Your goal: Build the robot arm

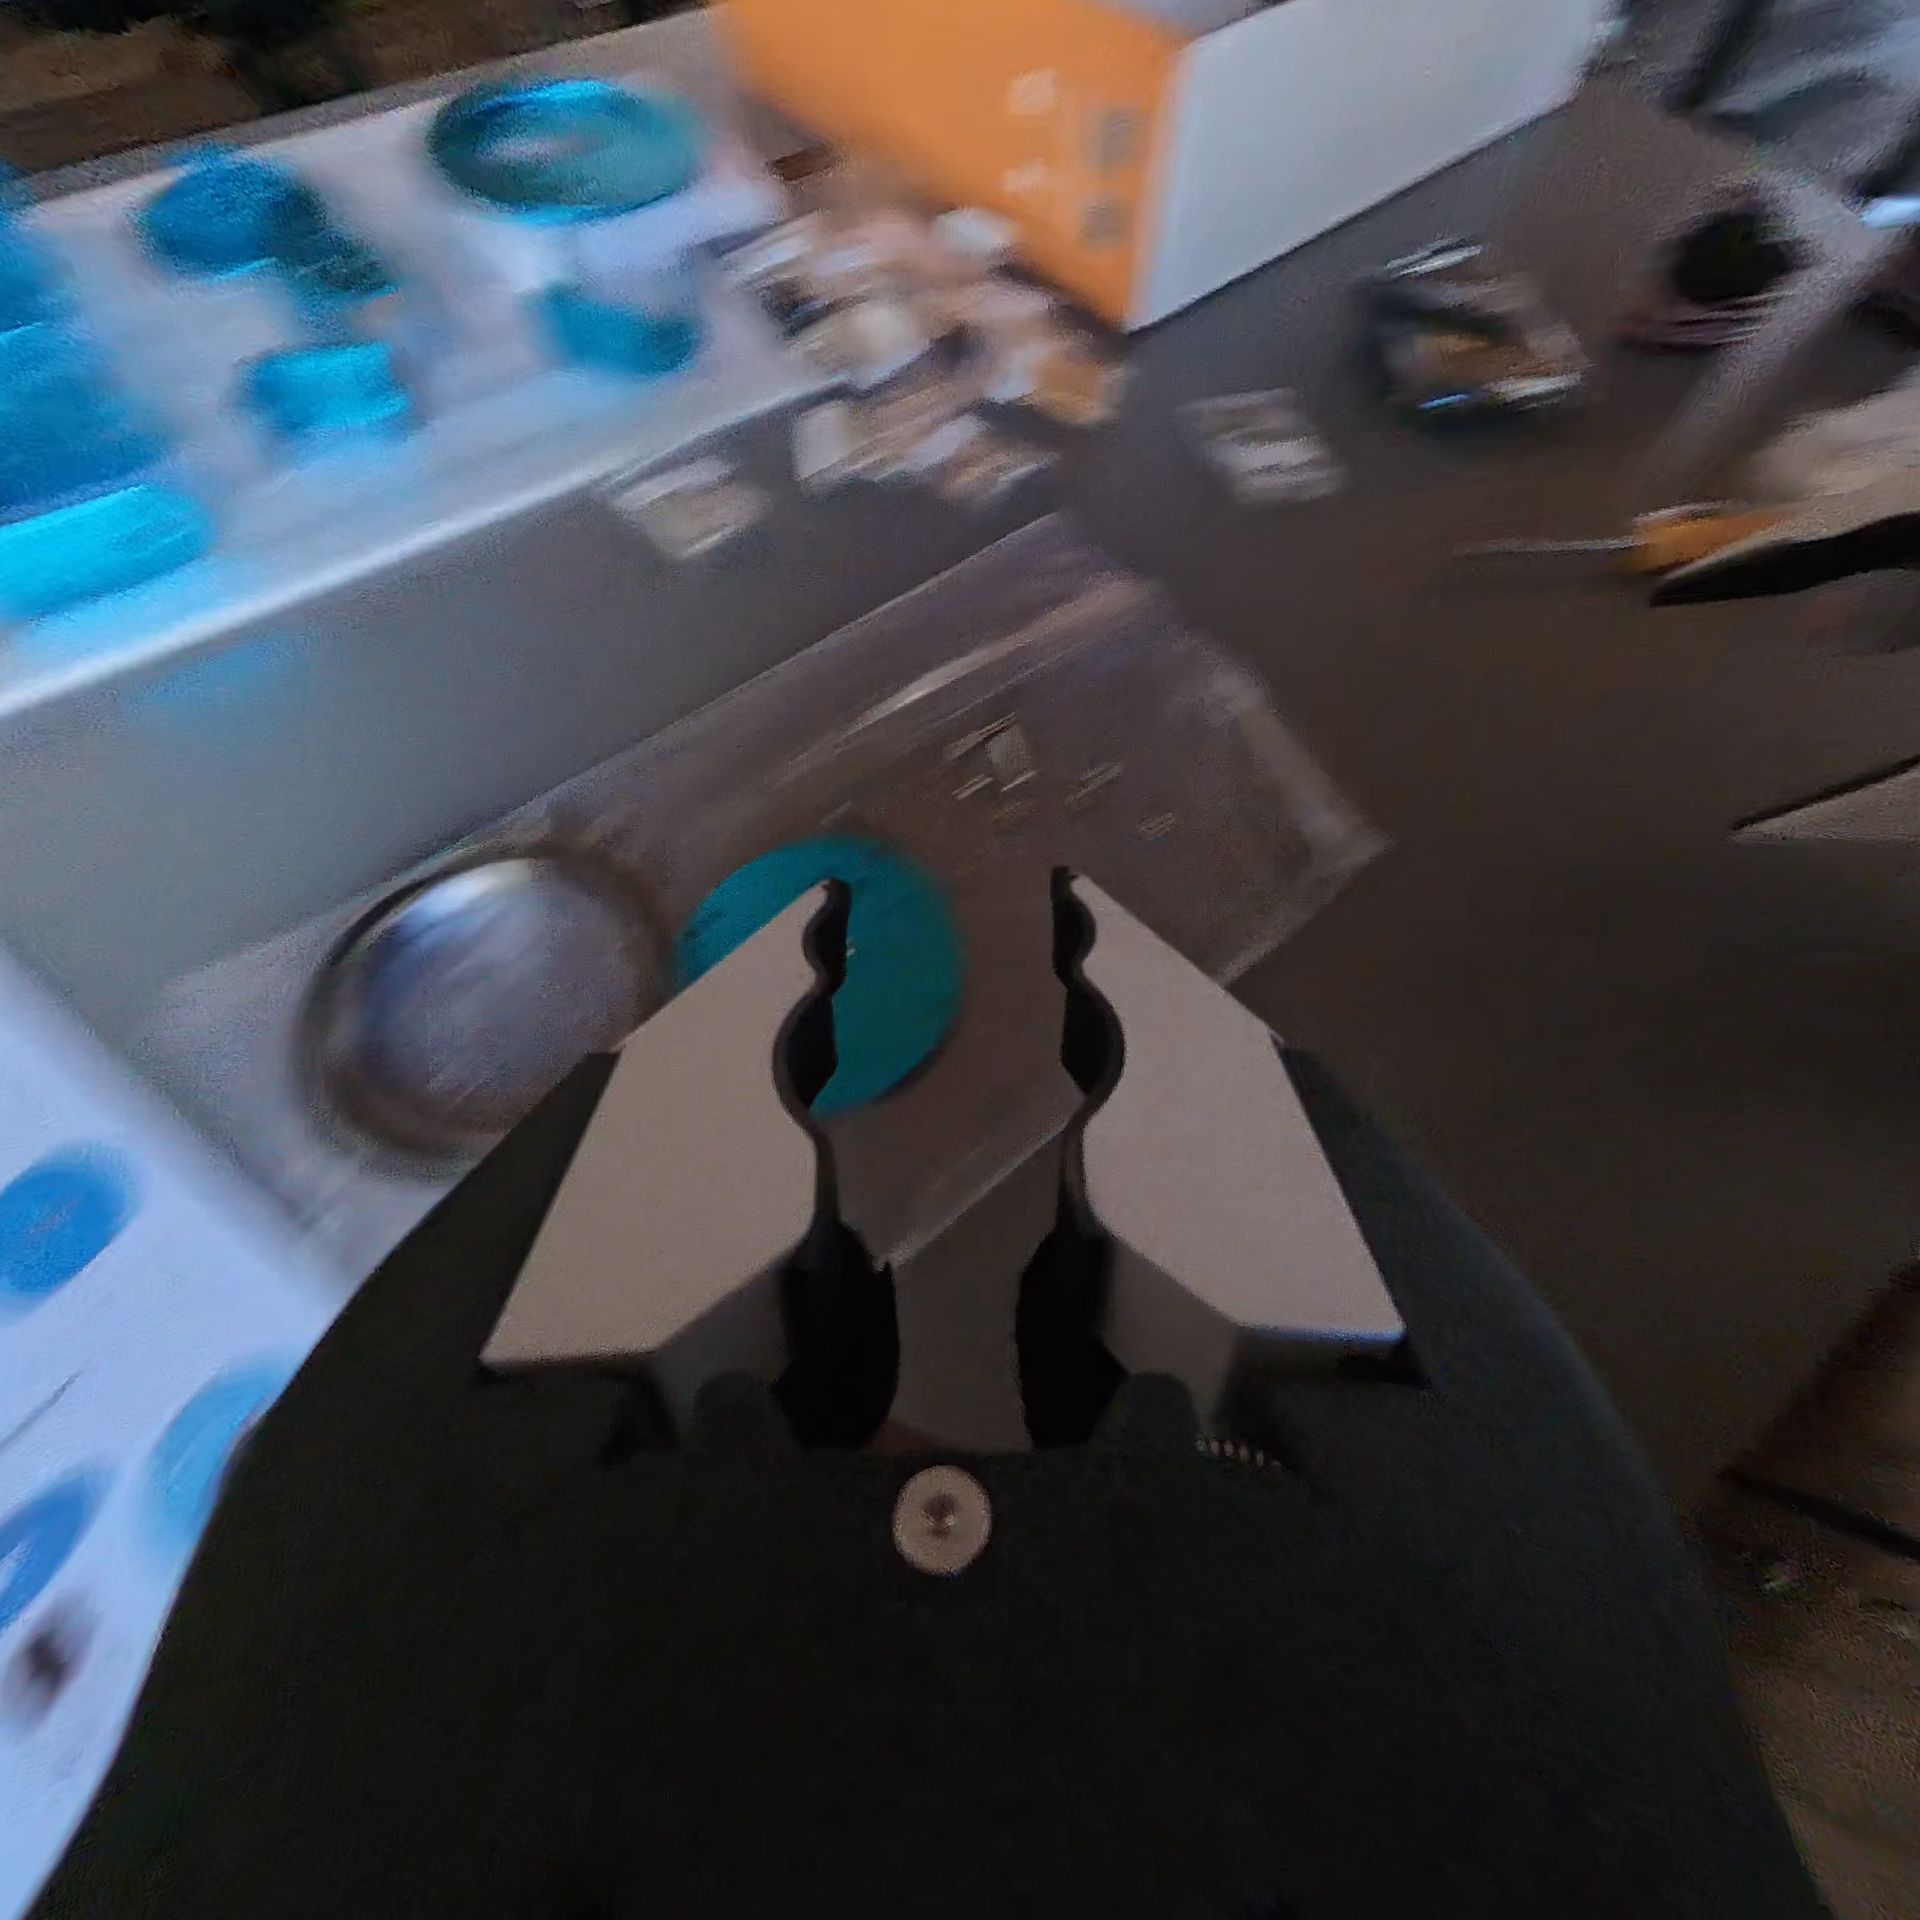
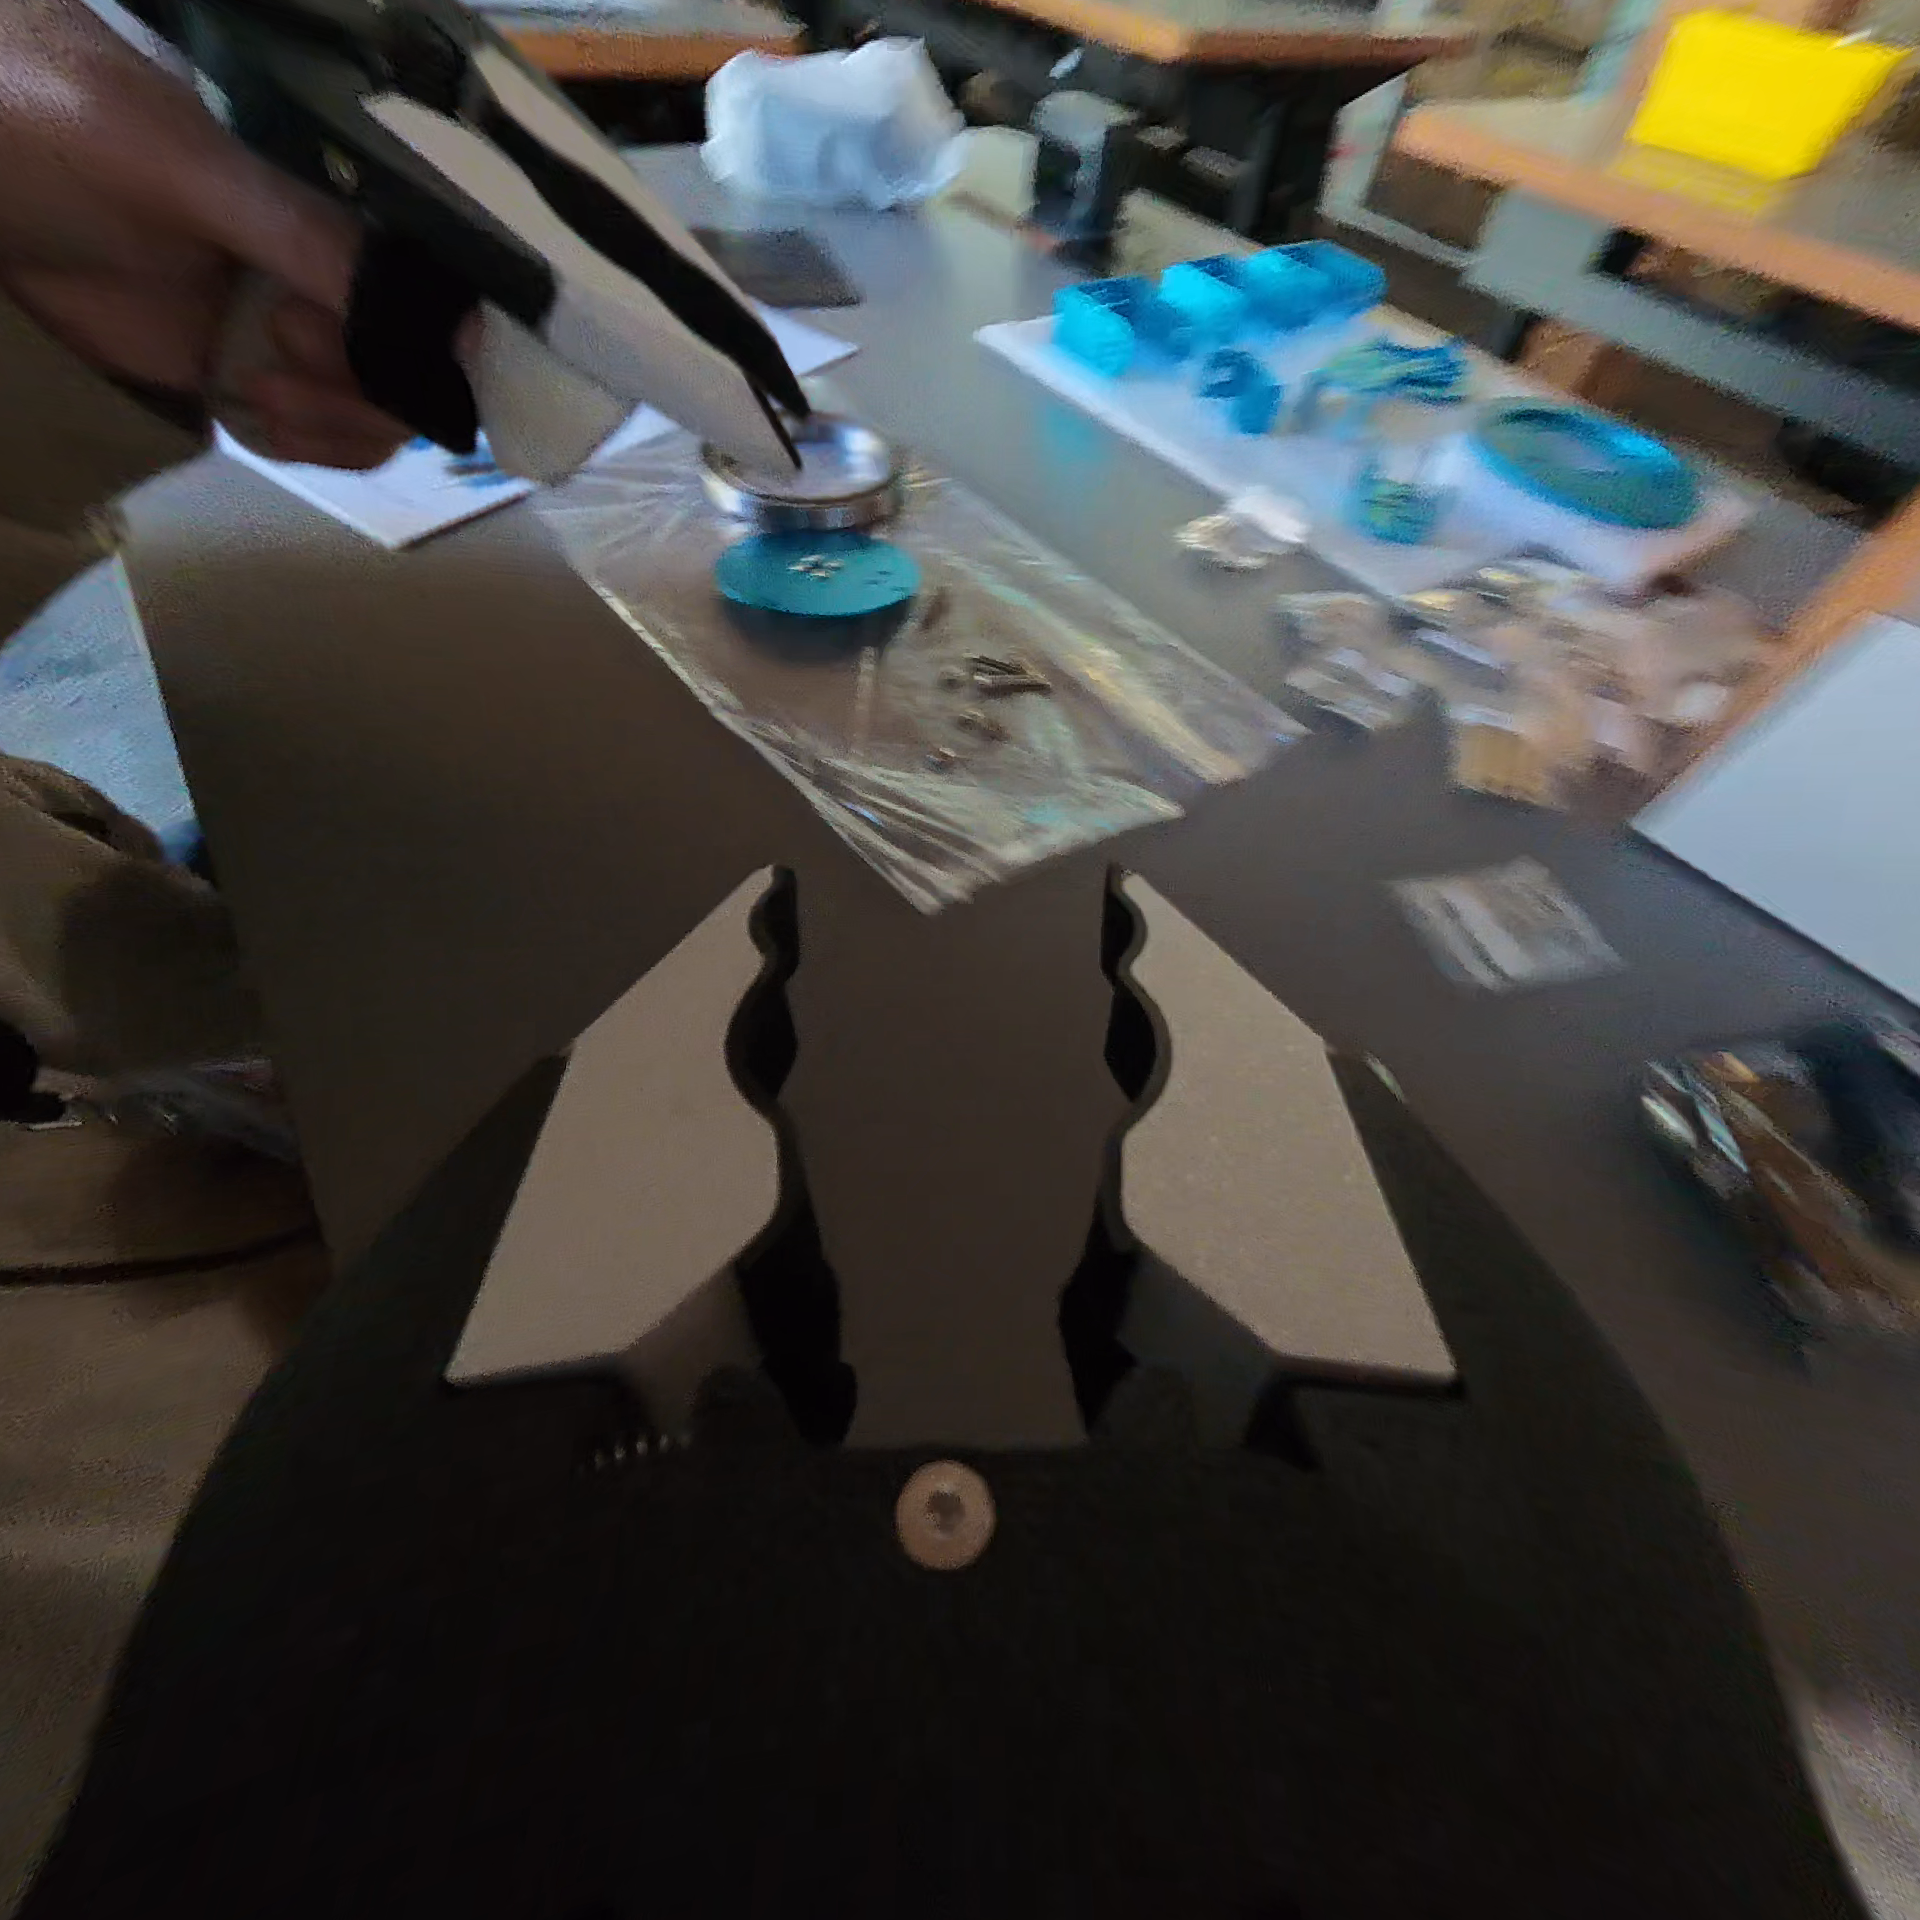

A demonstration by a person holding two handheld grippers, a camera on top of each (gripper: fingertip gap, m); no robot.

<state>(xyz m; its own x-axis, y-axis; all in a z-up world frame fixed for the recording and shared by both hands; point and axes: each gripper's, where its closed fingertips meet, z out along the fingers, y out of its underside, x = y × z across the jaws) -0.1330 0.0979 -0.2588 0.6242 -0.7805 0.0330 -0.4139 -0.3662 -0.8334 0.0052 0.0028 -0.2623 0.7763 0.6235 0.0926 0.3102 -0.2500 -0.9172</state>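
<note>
A flat teal disc with small holes [image 2: 818,578] lies on a clear plastic sheet [image 2: 997,748] spread over the dark grey bench [image 2: 436,790], and just beside it on the same sheet sits a shallow round metal dish [image 2: 831,488]. The left gripper [image 1: 945,883] hangs right above the disc, its white fingers [image 1: 717,1060] a little apart with nothing between them; from the right wrist view that same gripper [image 2: 795,436] comes in from the upper left with its tips down at the dish, though whether they touch it I cannot tell through the blur, and a person's hand [image 2: 156,239] holds its grip. A scatter of tiny screws [image 2: 987,681] lies on the sheet a little beyond the disc. The right gripper [image 2: 951,883] is held back, near the closer end of the sheet, its fingers apart and empty over bare bench. Farther off, a white tray [image 2: 1023,348] carries bright blue parts [image 2: 1216,301] and a blue ring [image 2: 1590,462]. Printed white paper [image 2: 416,488] lies under the left gripper. A crumpled white bag [image 2: 831,114] sits at the far end of the bench, and a yellow bin [image 2: 1756,88] stands on another table behind.
</note>
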